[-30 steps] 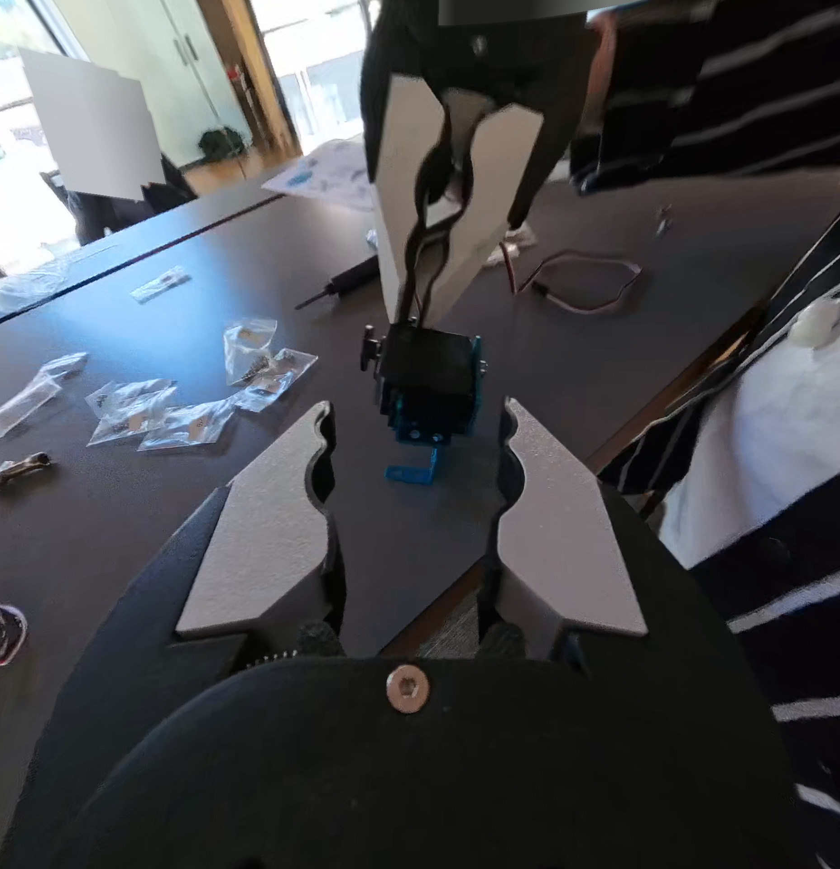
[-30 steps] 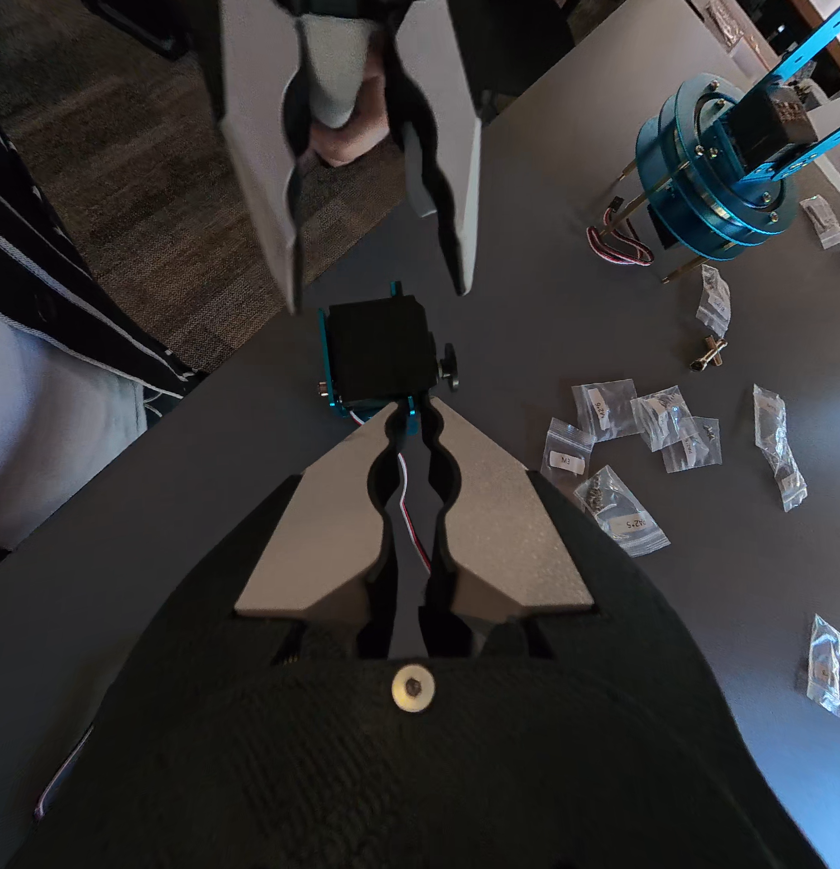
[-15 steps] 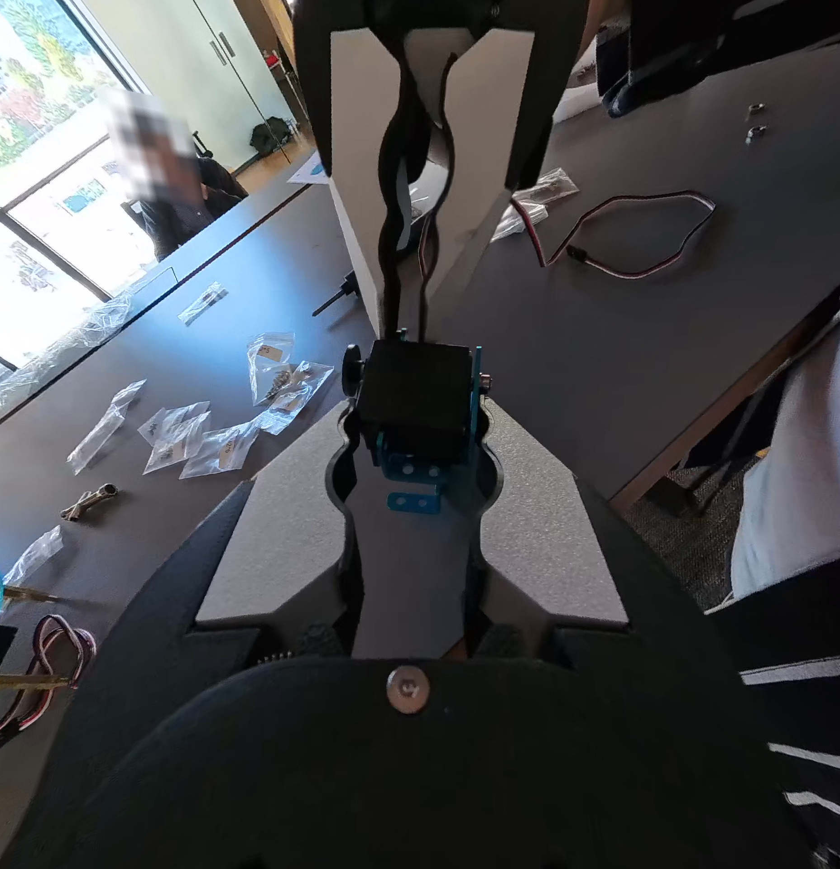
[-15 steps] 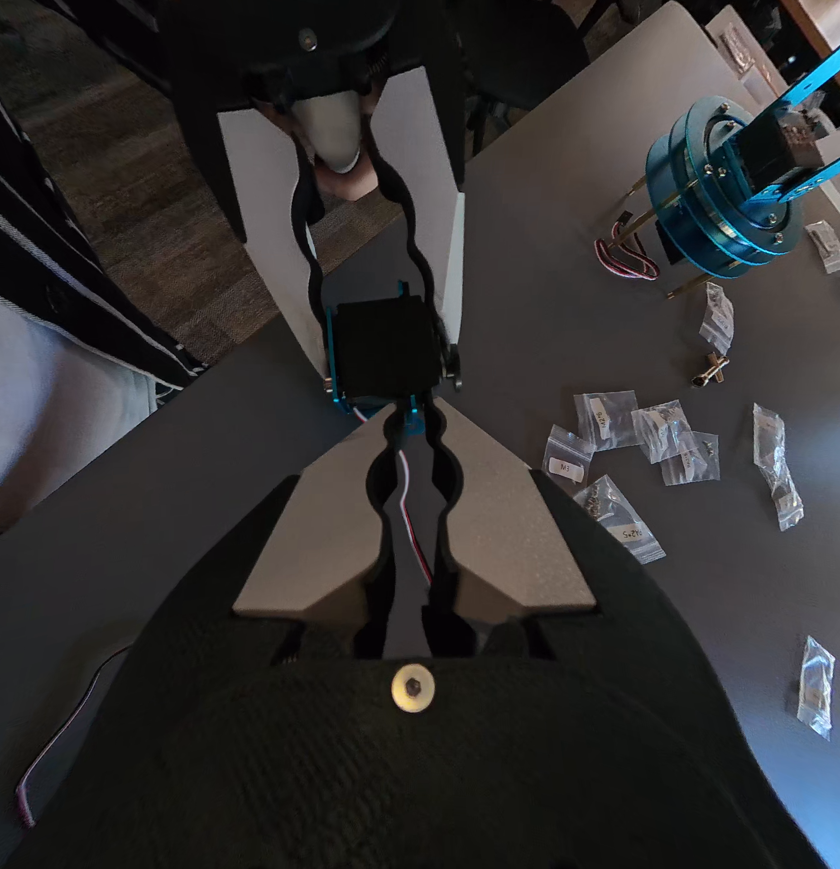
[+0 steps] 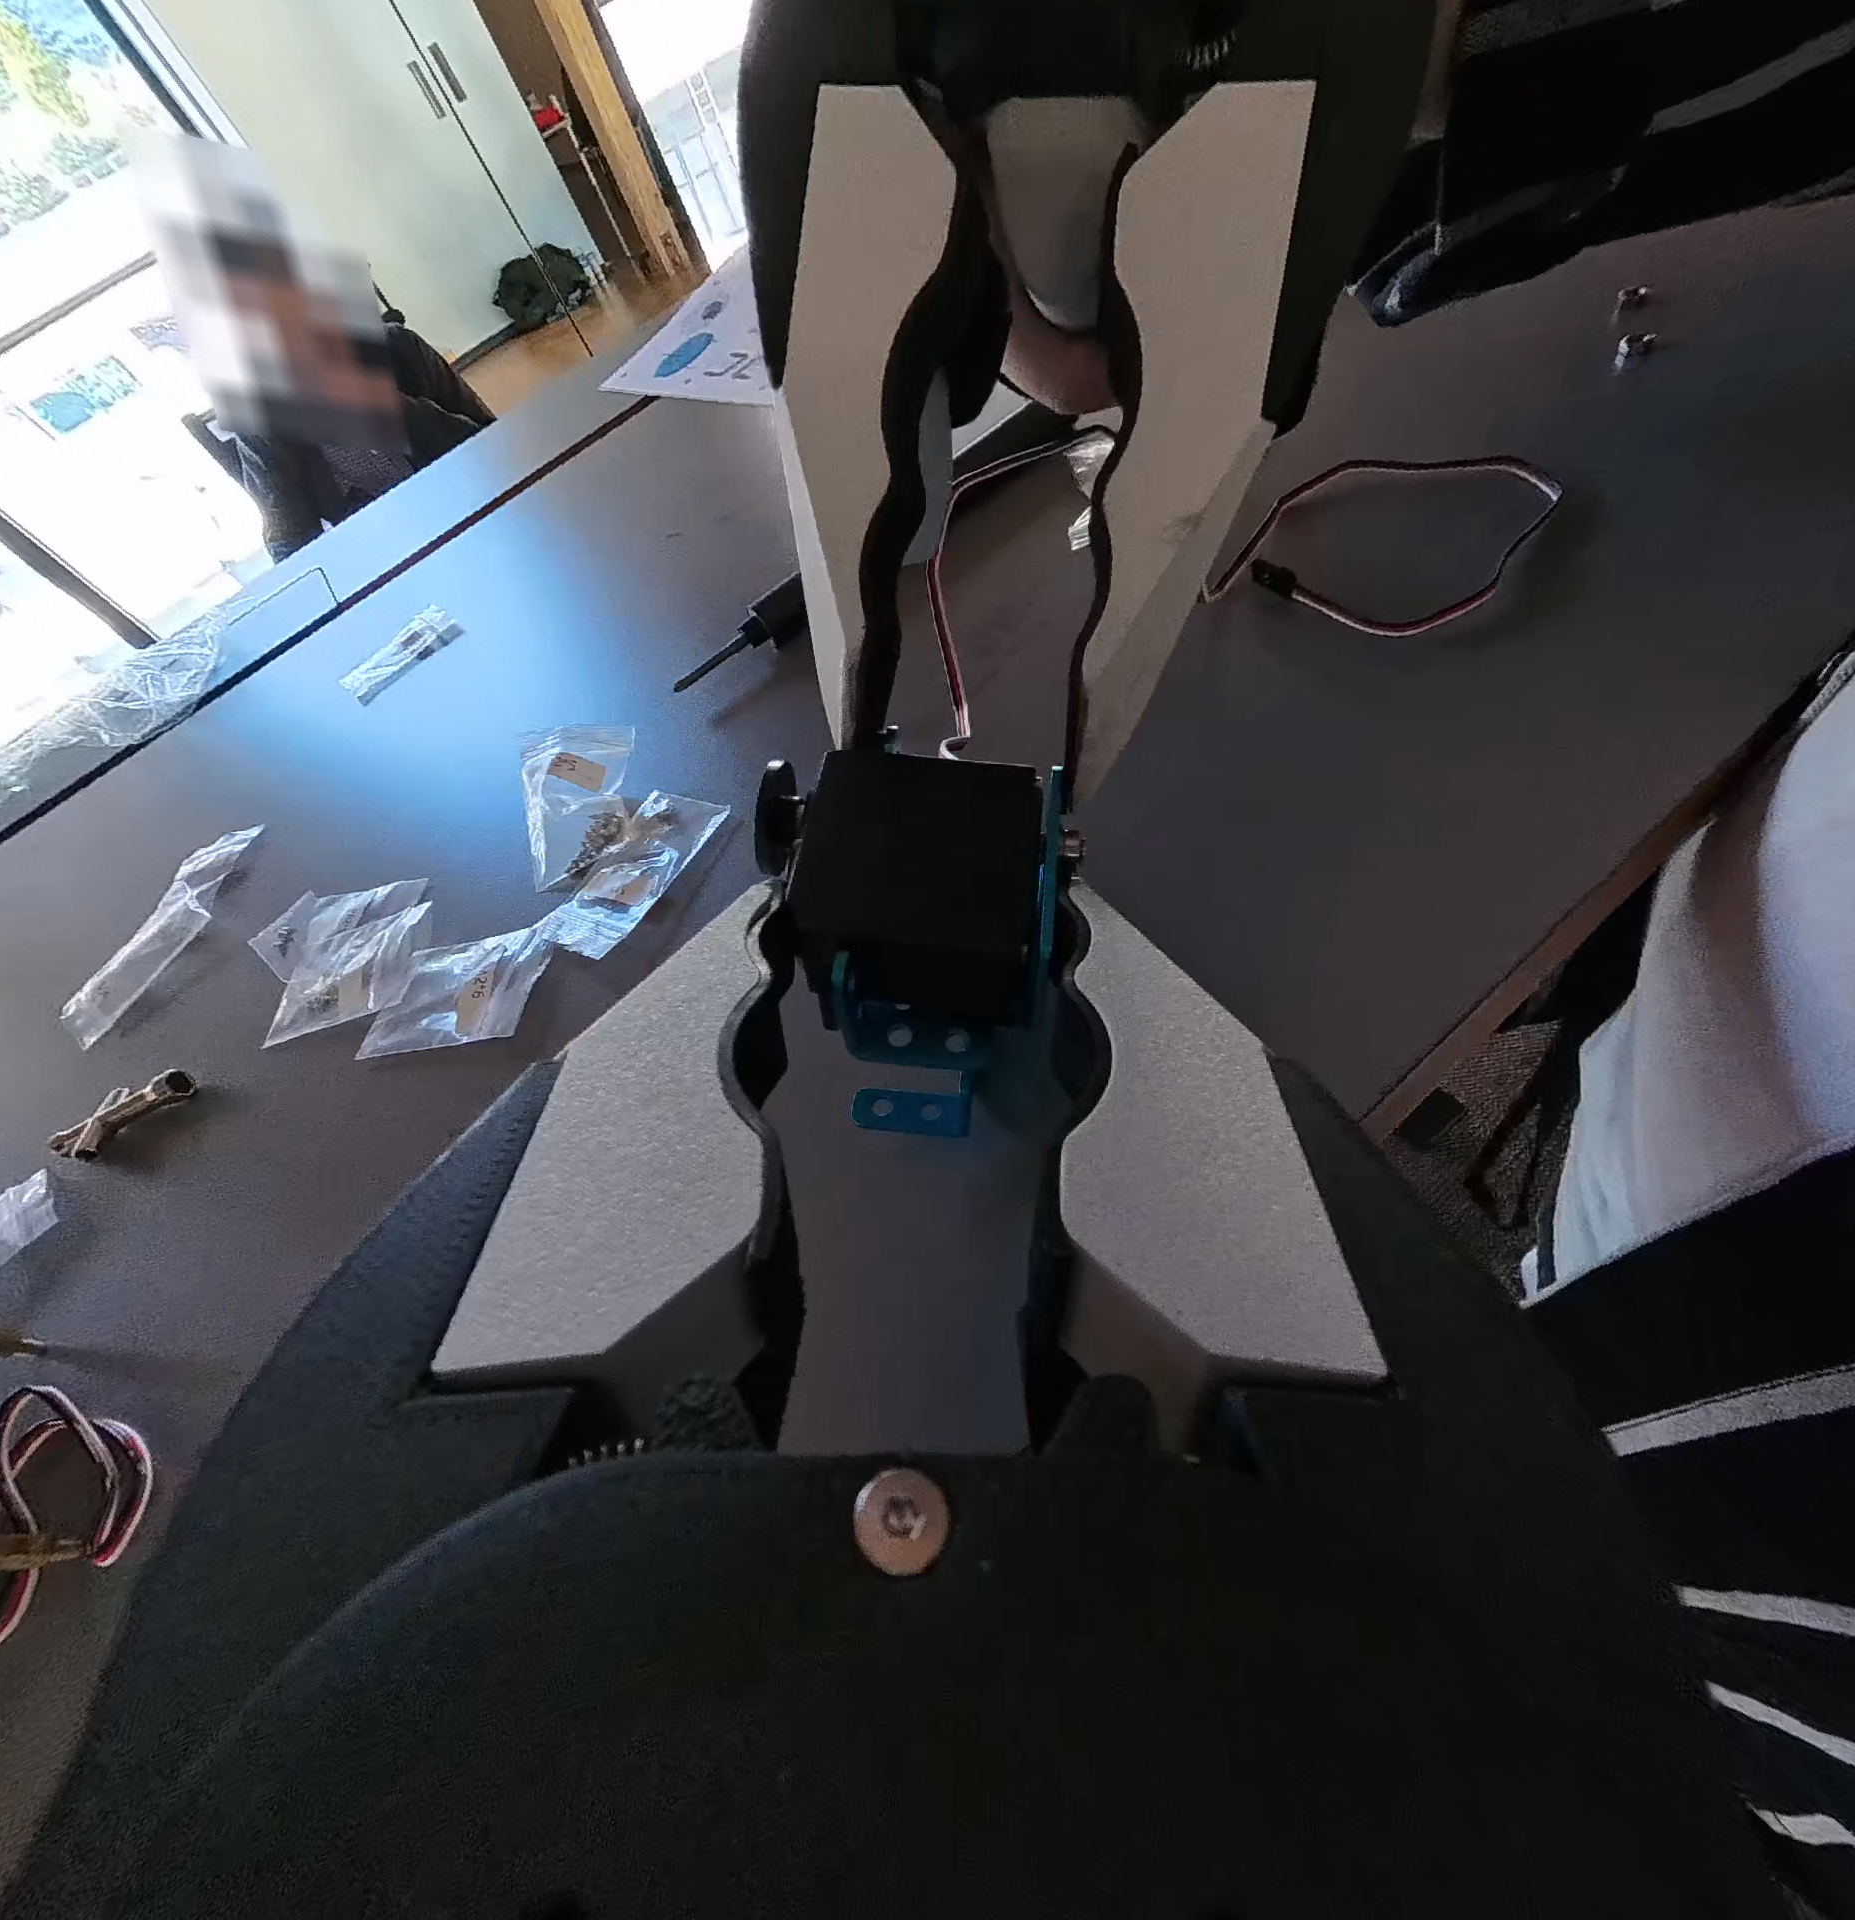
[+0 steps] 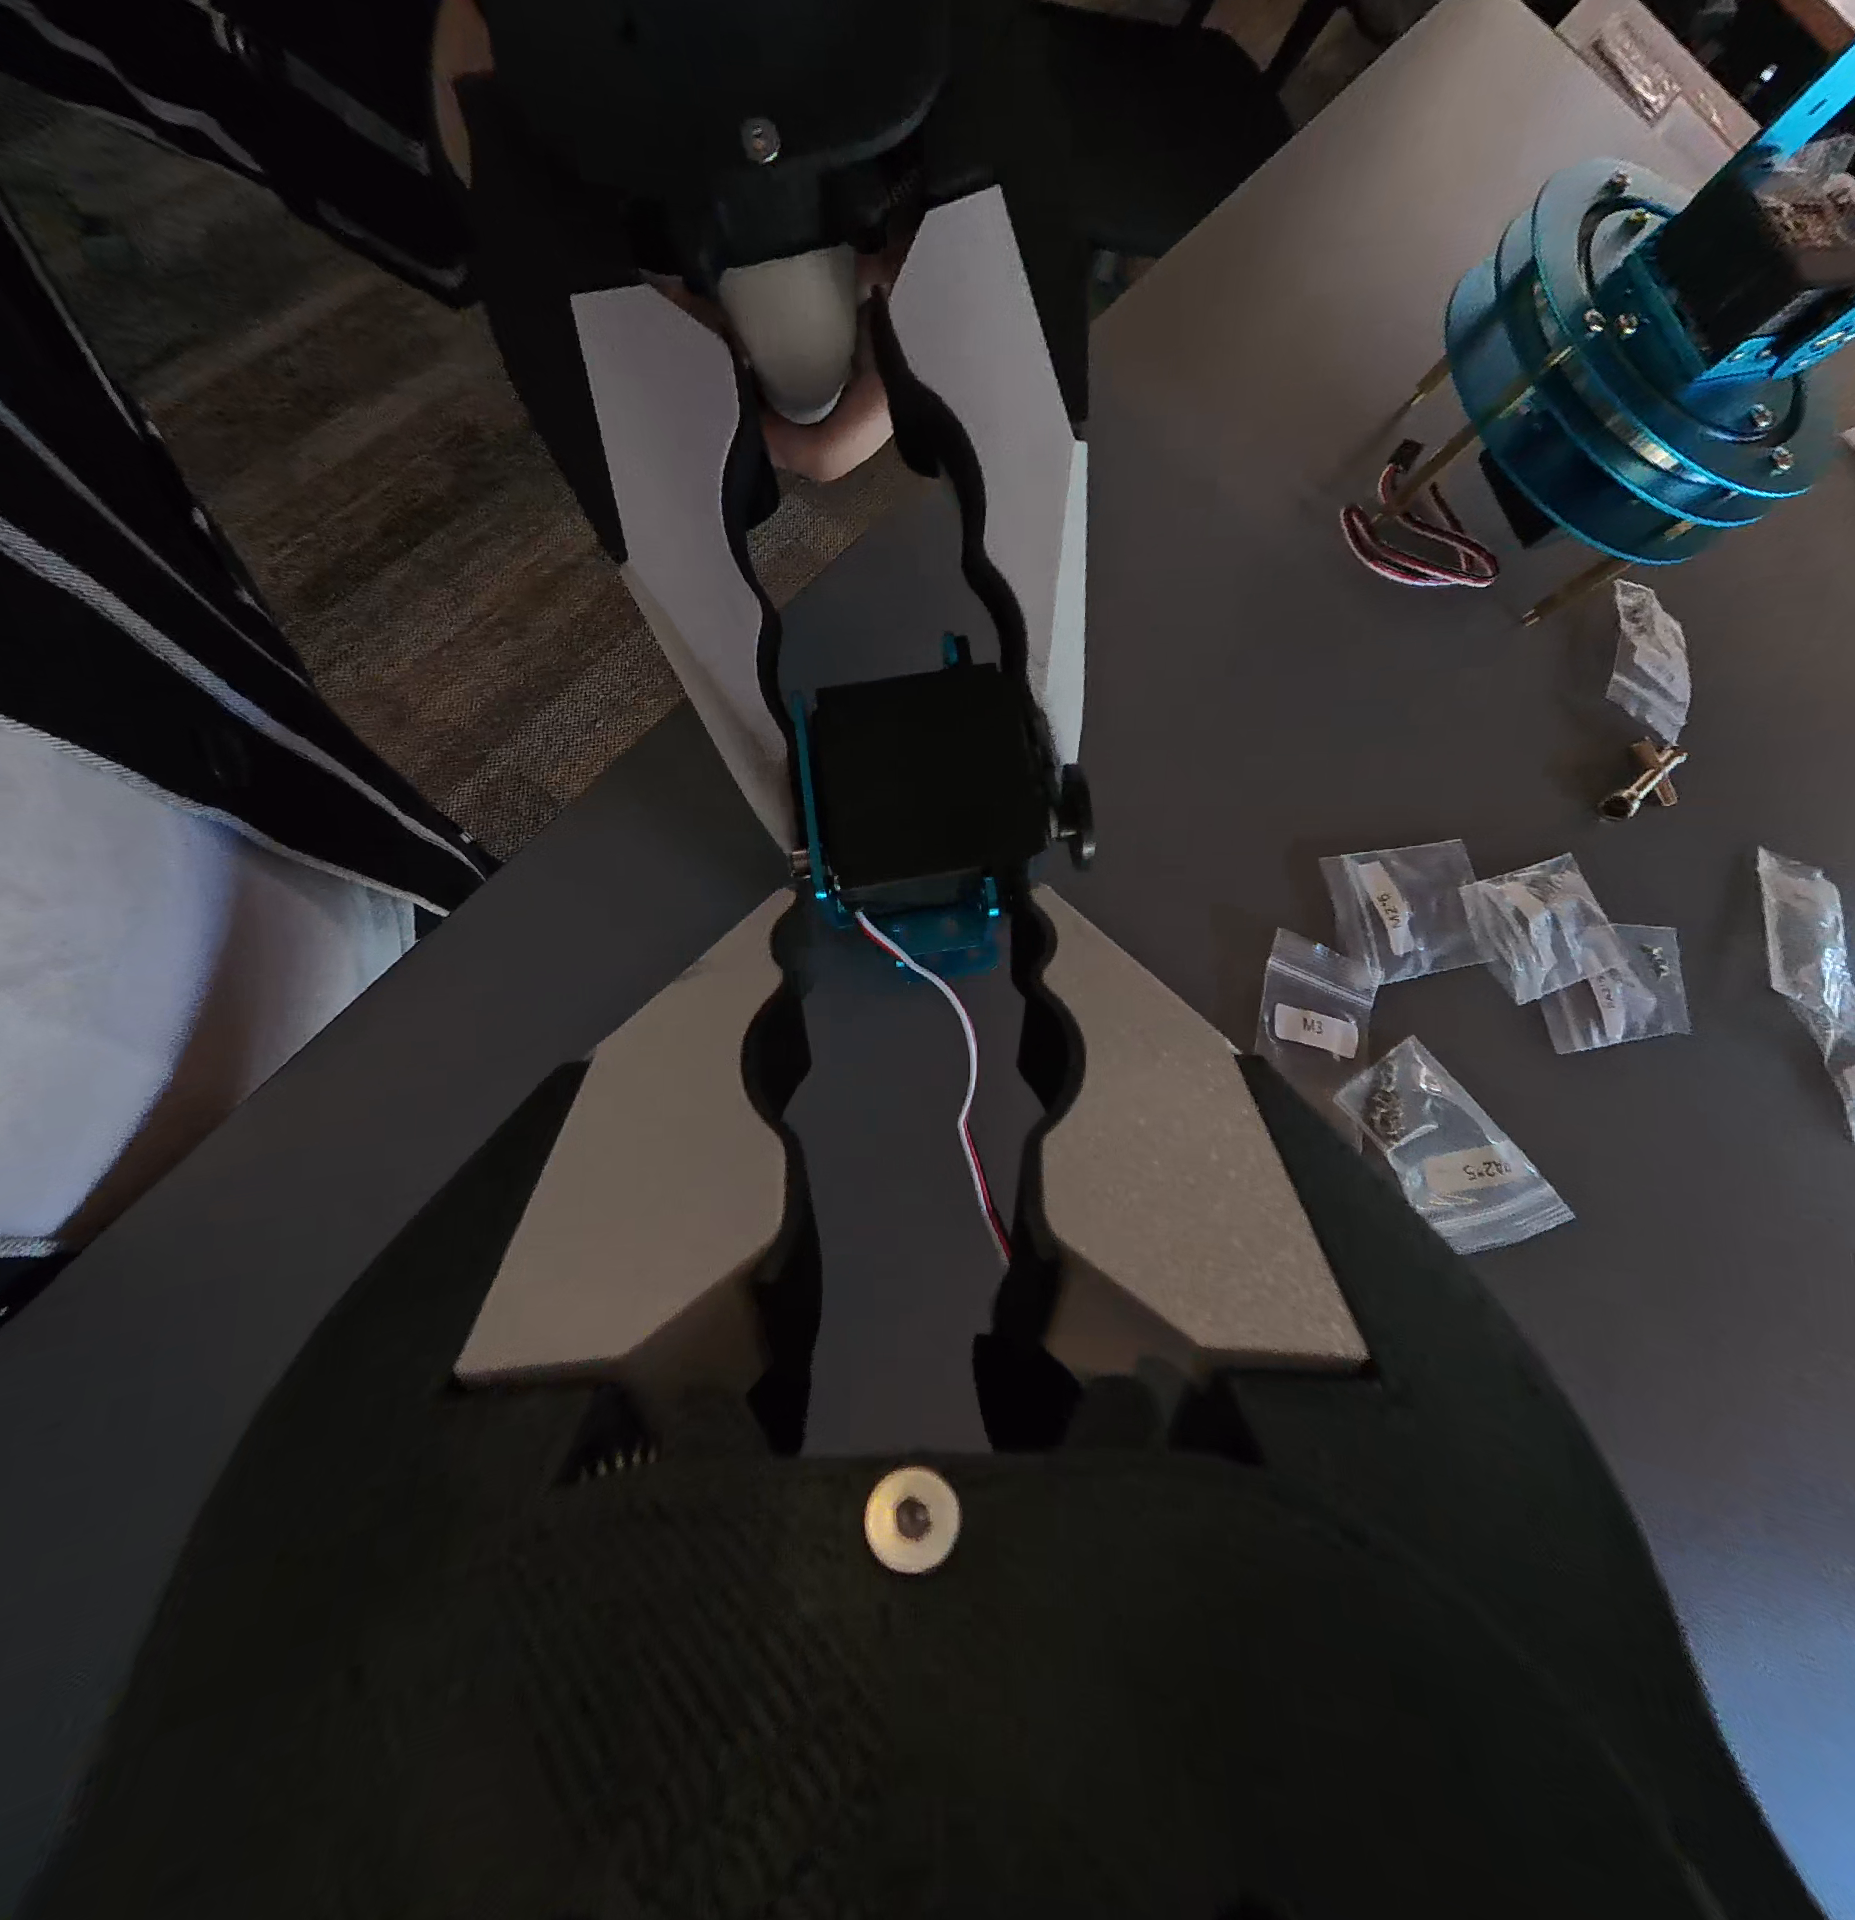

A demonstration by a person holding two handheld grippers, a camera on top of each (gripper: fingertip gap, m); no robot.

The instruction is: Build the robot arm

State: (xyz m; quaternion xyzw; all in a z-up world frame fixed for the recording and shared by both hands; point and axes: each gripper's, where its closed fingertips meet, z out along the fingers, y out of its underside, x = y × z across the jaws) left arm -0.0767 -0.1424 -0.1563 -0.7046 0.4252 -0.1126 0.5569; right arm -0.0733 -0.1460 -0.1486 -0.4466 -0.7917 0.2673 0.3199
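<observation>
Left wrist view: your left gripper (image 5: 918, 914) fingers clamp the servo (image 5: 918, 868) sides at 12 o'clock; right gripper (image 6: 907, 914) fingers part-open, straddling its wire (image 6: 970, 1049), steadying nothing.

The dark grey bench (image 5: 1318, 831) has a smooth matt top that takes a soft bluish sheen from the window. The boxy black servo (image 5: 918, 862) looks like dull moulded plastic, seated in a blue anodised metal bracket (image 5: 907, 1112) with a satin gleam. Each hand-held gripper has pale grey fingers (image 5: 611, 1174) with a fine grainy, matt face, and a black printed-plastic body showing ribbed layer lines. The small clear plastic bags (image 6: 1453, 1143) are glossy and crinkled. The round blue metal turntable base (image 6: 1629, 416) shines, standing on brass-coloured posts.
</observation>
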